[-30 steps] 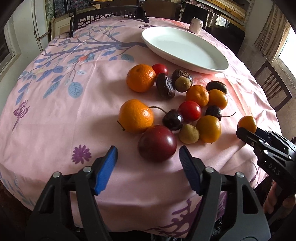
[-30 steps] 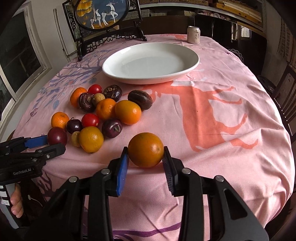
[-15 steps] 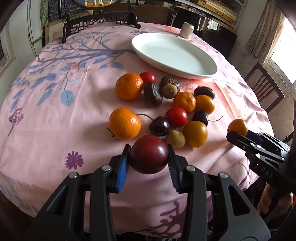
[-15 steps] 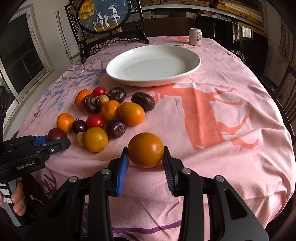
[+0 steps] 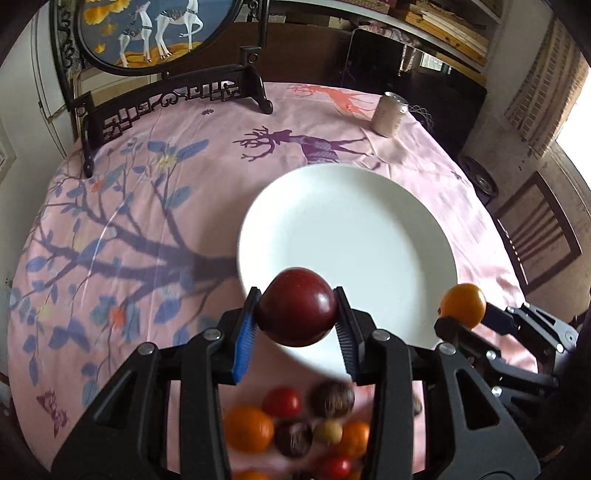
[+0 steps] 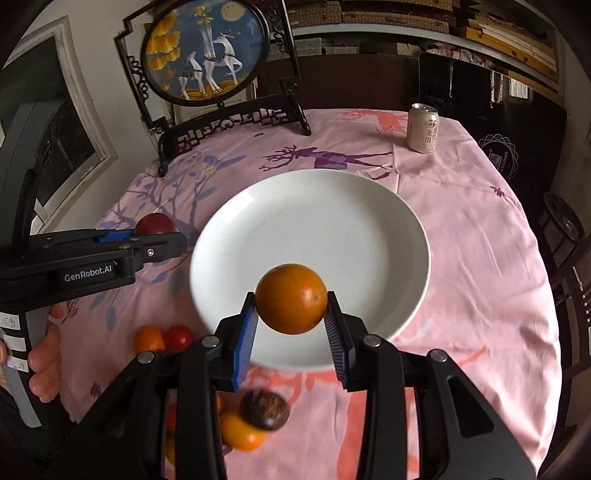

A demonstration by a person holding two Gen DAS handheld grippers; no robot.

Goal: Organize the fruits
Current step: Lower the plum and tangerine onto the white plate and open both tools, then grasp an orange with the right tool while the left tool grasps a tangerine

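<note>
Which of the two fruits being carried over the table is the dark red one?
The plum, clamped in the left tongs at the white plate's near edge. The right tongs carry an orange instead.

Before me: round table under pink printed cloth (image 5: pixel 155 206); carved dark stand with round deer panel (image 6: pixel 207 51); wooden chair (image 5: pixel 535 236) right; daylight window (image 5: pixel 576 107); shelves (image 6: pixel 509 33) behind.

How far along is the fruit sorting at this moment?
Nothing is done yet: the white plate holds no fruit. In hand: the left tongs grip a dark red fruit and the right tongs grip an orange, both lifted near the plate's near edge. Left: the rest of the fruit pile lies on the pink tablecloth.
</note>
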